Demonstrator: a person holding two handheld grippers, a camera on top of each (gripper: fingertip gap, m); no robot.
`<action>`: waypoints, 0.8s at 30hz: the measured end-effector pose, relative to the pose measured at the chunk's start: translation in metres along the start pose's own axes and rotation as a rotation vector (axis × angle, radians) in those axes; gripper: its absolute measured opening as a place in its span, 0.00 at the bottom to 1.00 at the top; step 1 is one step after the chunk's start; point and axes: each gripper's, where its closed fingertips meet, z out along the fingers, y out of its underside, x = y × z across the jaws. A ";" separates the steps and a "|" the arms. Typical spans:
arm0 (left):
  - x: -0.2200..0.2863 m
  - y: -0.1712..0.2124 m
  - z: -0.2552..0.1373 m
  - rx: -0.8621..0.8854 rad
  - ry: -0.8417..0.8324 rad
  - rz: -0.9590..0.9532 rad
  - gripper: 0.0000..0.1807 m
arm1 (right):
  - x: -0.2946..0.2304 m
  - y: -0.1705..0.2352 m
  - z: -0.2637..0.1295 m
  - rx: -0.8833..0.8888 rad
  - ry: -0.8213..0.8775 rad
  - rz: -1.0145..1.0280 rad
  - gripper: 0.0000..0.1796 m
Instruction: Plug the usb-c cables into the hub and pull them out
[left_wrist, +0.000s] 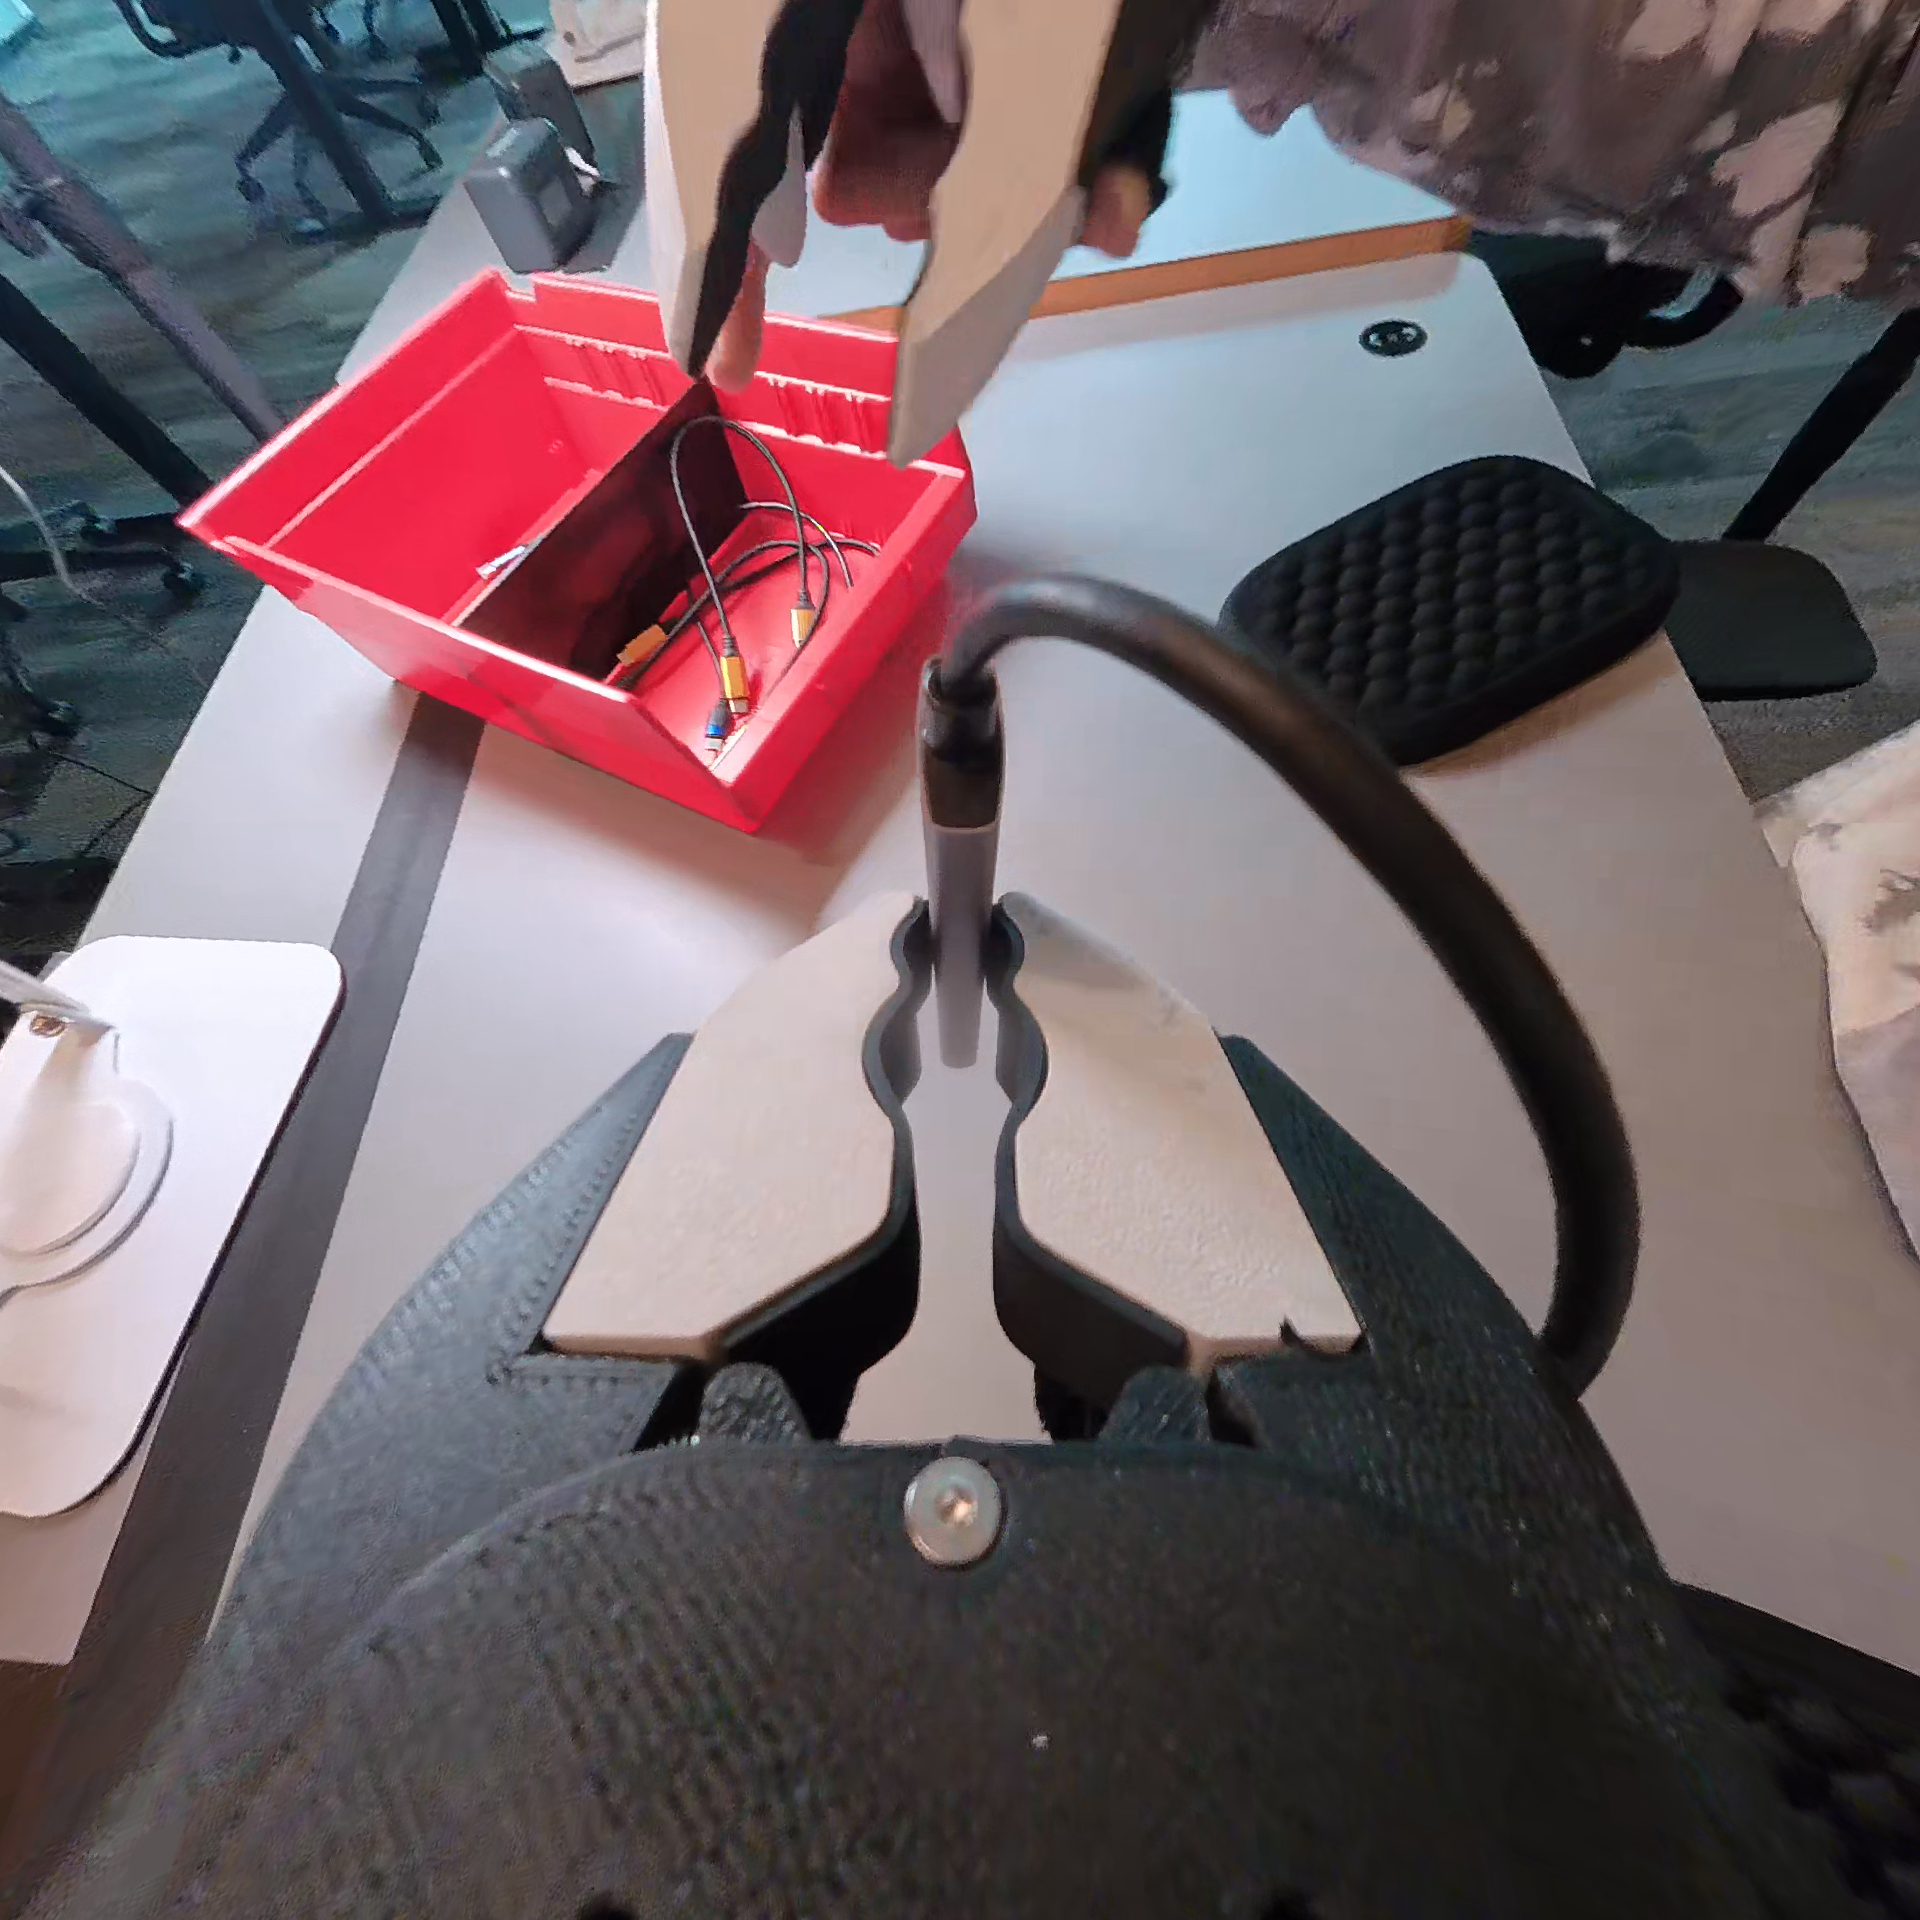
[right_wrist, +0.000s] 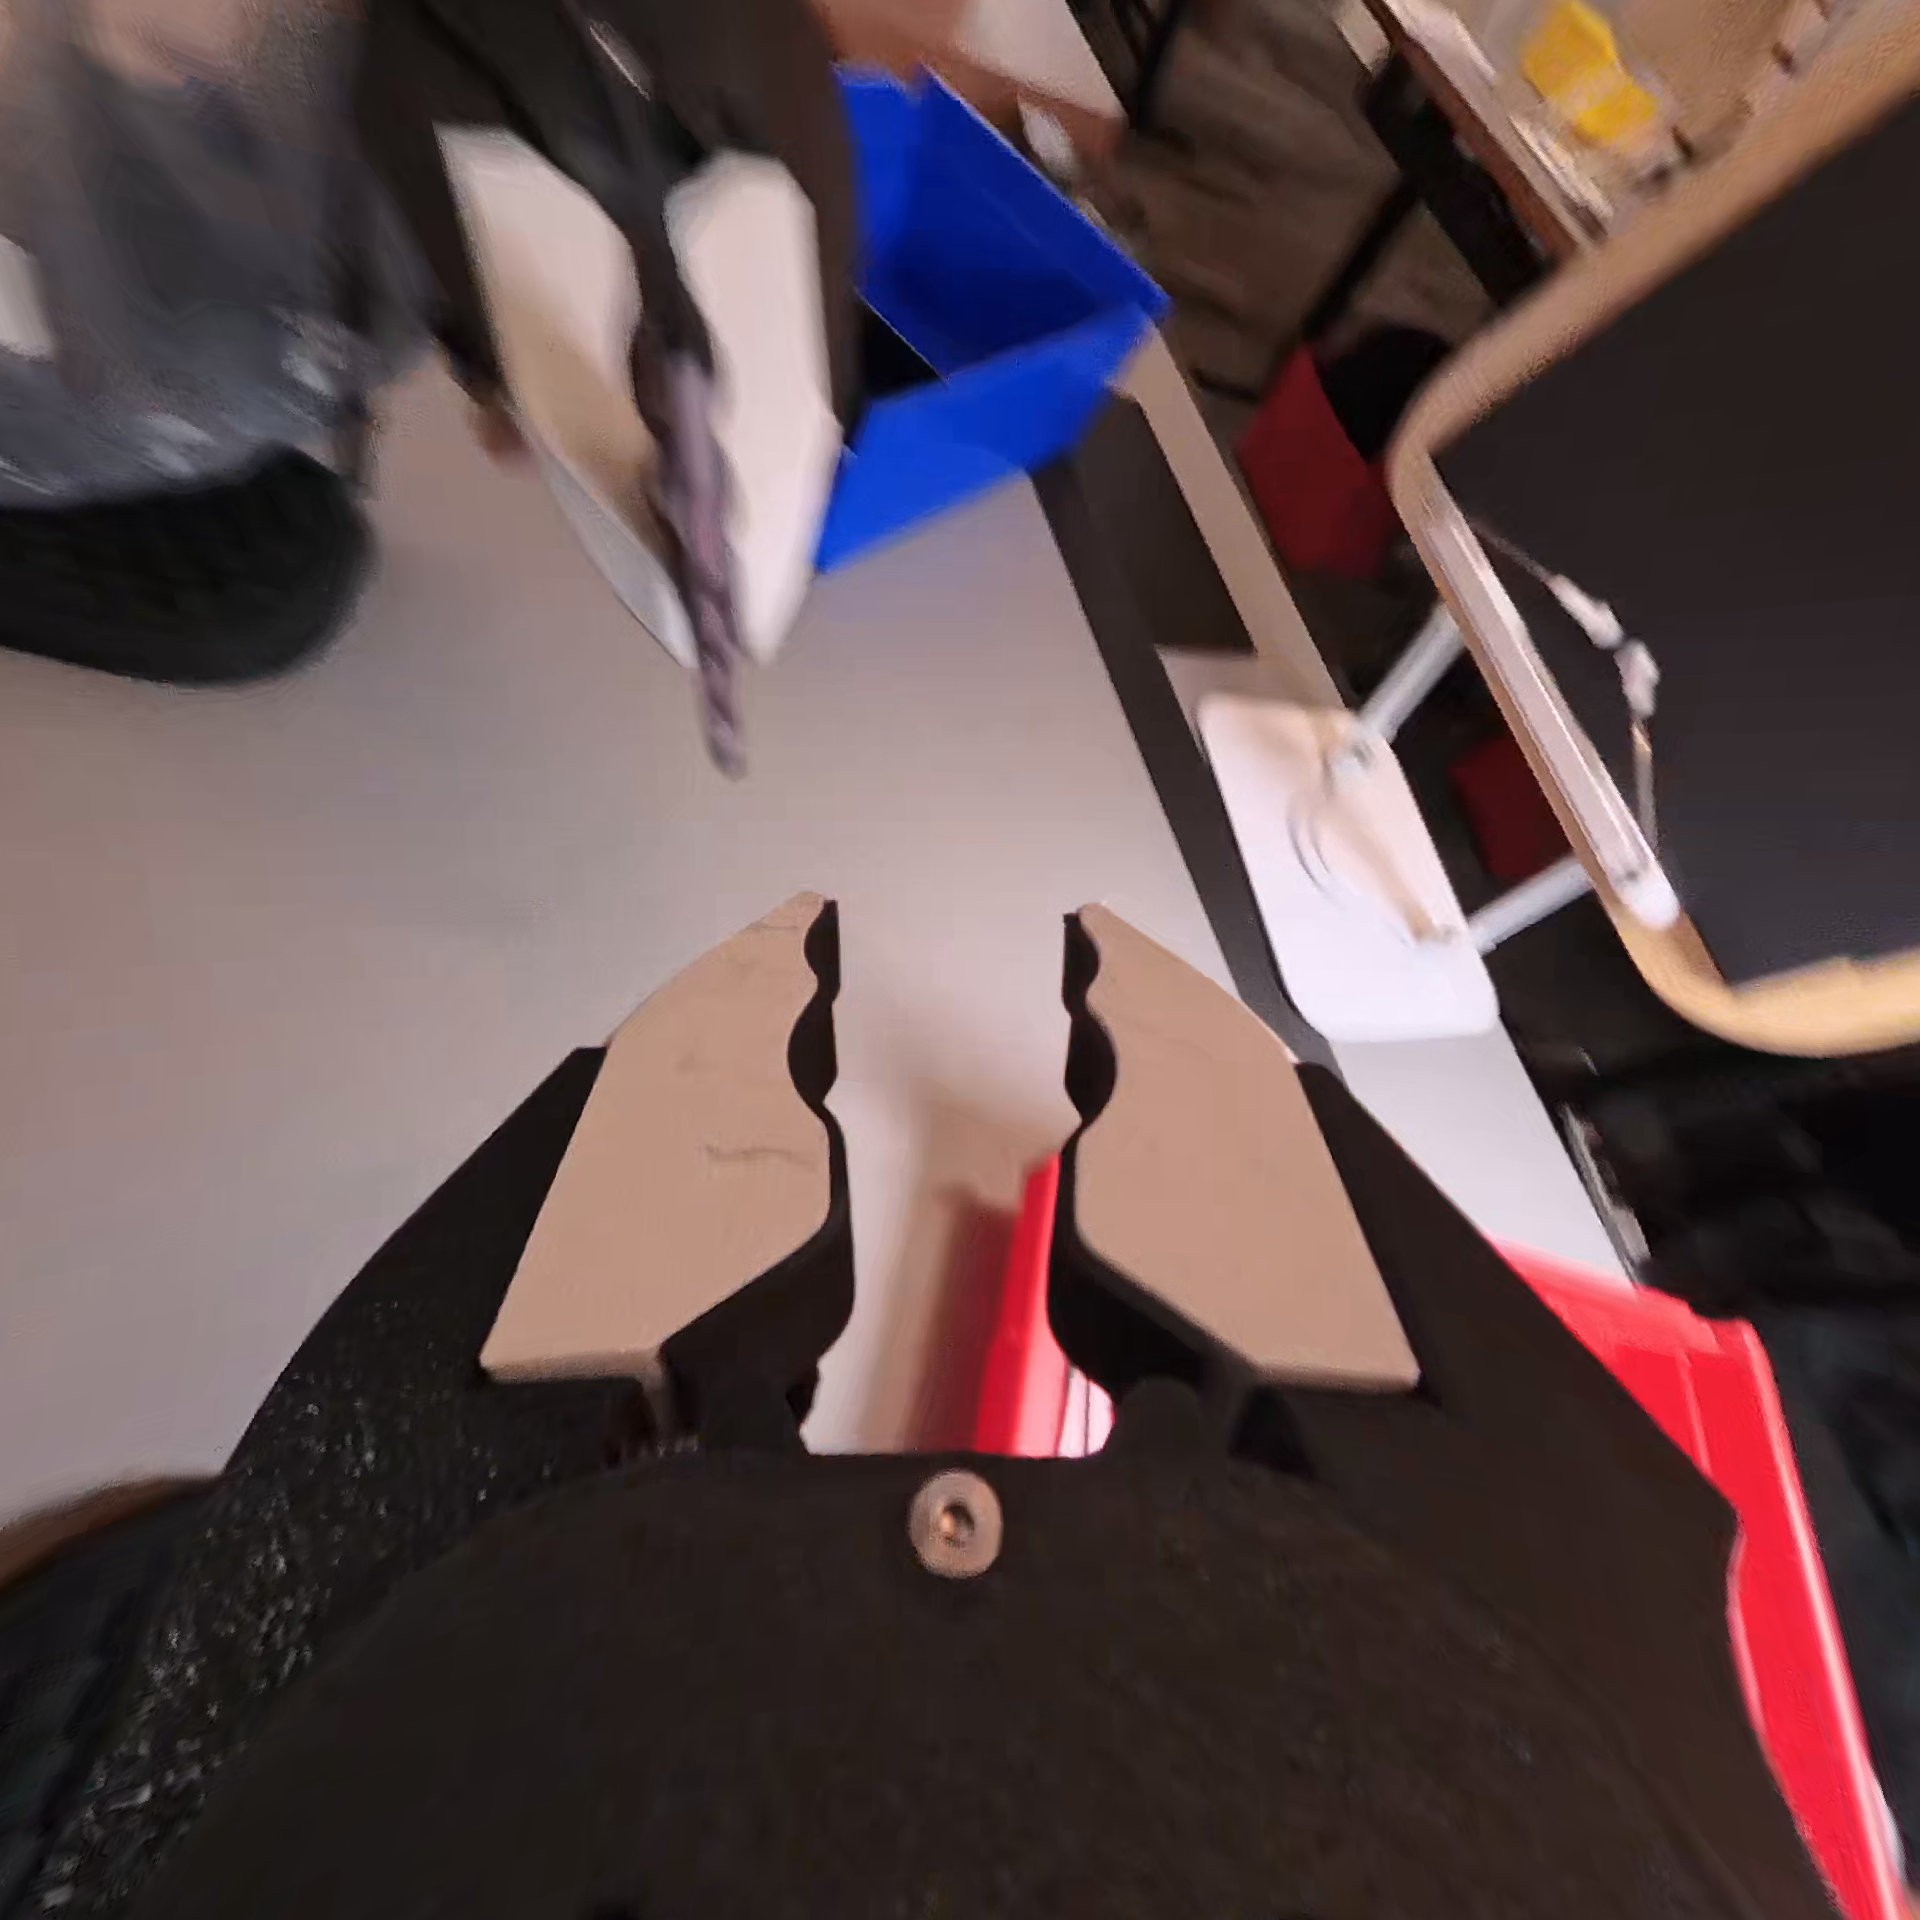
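Note:
My left gripper (left_wrist: 956, 914) is shut on a thin grey hub (left_wrist: 956, 883), held edge-on above the table, with the hub's thick black cable (left_wrist: 1351, 748) looping off to the right. Several USB-C cables (left_wrist: 727, 623) with orange and blue plugs lie in the right compartment of a red bin (left_wrist: 364, 540). My right gripper (left_wrist: 805, 400) hangs open and empty over the bin's far side. In the right wrist view the right gripper (right_wrist: 951, 914) is open above the table, and the left gripper (right_wrist: 727, 649) holds the blurred hub (right_wrist: 717, 707) opposite it.
A black divider (left_wrist: 623, 540) splits the red bin (right_wrist: 1662, 1403). A blue bin (right_wrist: 966, 416) stands behind the left gripper. A white monitor stand base (left_wrist: 156, 1143) sits at the table's edge, and a black padded cushion (left_wrist: 1455, 603) lies to the right. One gripper's finger ends stand about 10 cm off the other's.

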 end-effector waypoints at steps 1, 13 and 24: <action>0.003 0.001 0.005 -0.013 0.006 0.007 0.05 | -0.016 -0.017 0.005 0.029 -0.042 -0.023 0.22; 0.028 -0.001 0.033 -0.072 0.046 0.110 0.06 | -0.075 -0.039 0.038 -0.090 -0.195 -0.163 0.05; -0.021 -0.027 -0.014 0.208 -0.136 -0.006 0.08 | -0.004 0.000 -0.036 -0.124 0.034 -0.041 0.05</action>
